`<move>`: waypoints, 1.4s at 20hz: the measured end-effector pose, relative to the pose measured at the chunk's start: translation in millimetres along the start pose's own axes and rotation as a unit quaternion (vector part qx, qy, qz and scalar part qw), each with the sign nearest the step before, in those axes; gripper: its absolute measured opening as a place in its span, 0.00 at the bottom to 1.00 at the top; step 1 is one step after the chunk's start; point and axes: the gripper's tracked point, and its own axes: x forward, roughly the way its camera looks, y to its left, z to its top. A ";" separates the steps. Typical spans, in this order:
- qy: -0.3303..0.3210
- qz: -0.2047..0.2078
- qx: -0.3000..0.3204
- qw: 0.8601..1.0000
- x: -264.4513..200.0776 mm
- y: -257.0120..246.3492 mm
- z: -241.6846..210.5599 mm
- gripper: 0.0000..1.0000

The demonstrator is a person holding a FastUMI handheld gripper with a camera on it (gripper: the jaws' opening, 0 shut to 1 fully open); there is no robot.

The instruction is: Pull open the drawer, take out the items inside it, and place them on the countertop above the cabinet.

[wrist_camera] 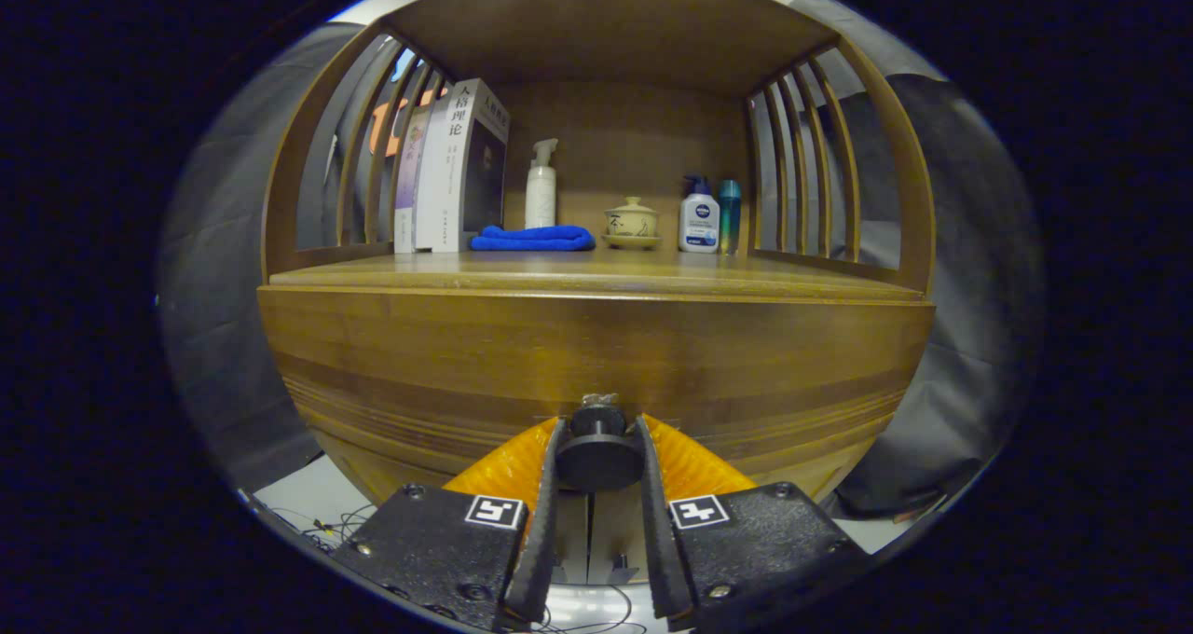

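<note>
Drawer knob (598,450) sits pinched between the tool (598,443) fingers; judged best pulled straight toward the near side, grip kept firm.

A staged home setting is suggested: a wooden cabinet (596,354) with books (457,168), a teacup (632,219), lotion bottles (699,219) and a folded cloth (533,238) along the countertop's (596,270) back edge.
</note>
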 end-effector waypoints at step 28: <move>0.012 0.025 0.012 1.000 -35.9 3.8 -11.1 0.37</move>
